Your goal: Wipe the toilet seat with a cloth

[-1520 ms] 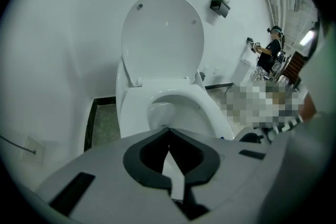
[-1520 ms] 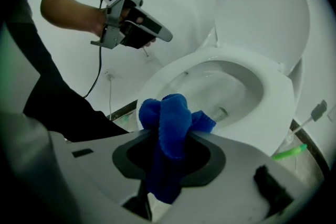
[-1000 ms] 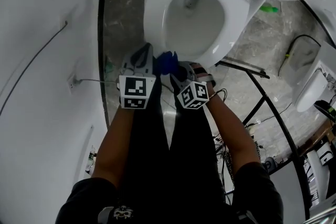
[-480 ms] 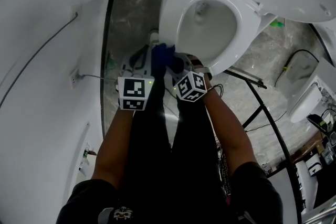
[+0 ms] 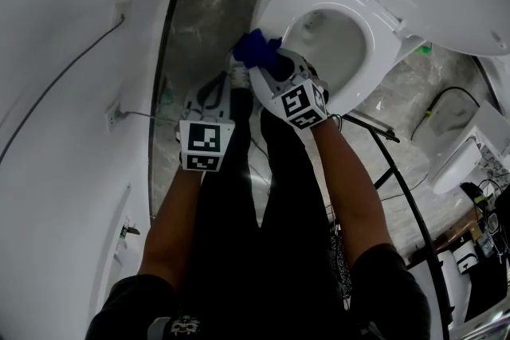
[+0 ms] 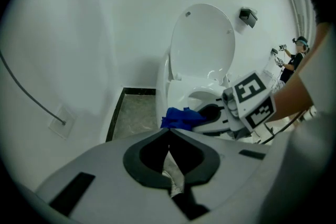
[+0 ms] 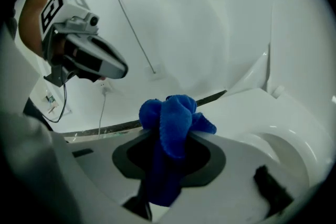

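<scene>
Right tool: jaws pinched the blue cloth. The fabric bunched up above the jaw tips and trailed down between them.
Cloth position: at the near-left rim of the toilet seat in the head view, just over the edge of the bowl opening. Whether it pressed on the seat could not be told.
Left tool: jaws pressed together, nothing gripped. It was held lower than the right tool, over the grey marbled floor, in front of the bowl and apart from the seat.
Toilet lid: raised, standing upright behind the seat.
Seat: down on the bowl, white.
Surroundings: white wall on the left, with a thin cable running across it.
</scene>
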The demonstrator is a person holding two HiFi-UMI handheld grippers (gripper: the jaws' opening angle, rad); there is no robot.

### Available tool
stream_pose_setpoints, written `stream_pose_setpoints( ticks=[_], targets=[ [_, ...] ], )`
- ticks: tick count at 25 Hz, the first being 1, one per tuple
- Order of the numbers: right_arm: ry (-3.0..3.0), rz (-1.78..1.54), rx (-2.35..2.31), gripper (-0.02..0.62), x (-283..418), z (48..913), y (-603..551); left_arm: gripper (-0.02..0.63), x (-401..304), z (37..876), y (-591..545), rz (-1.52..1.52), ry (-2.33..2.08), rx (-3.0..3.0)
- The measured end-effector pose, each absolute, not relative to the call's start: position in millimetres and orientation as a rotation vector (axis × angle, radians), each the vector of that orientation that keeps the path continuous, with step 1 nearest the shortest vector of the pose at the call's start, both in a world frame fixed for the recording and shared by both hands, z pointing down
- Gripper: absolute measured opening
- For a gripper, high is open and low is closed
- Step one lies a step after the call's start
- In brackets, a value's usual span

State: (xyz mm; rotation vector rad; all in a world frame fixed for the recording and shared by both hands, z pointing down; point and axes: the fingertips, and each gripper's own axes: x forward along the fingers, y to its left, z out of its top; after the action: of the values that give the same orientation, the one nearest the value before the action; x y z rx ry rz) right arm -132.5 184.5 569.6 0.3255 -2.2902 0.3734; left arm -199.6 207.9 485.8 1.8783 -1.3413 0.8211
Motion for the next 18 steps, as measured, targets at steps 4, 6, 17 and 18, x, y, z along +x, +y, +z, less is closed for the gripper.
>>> stream_pose_setpoints(
  ticks=[4, 6, 17, 18],
  targets=[
    [-2.298, 0.43, 0.46, 0.112, -130, 568, 138, 0.011, -196, 484, 205, 0.807, -1.338, 1.892],
    [-2.298, 0.428, 0.516, 0.112, -127, 566, 115, 0.011, -194, 485, 202, 0.806, -1.332, 1.895],
    [-2.3, 0.475, 0.743, 0.112, -104, 563, 47, 0.011, -186, 489, 198, 0.816, -1.295, 1.905],
    [-2.296, 0.474, 0.763, 0.112, -100, 564, 43, 0.009, -184, 488, 196, 0.816, -1.293, 1.908]
  ],
)
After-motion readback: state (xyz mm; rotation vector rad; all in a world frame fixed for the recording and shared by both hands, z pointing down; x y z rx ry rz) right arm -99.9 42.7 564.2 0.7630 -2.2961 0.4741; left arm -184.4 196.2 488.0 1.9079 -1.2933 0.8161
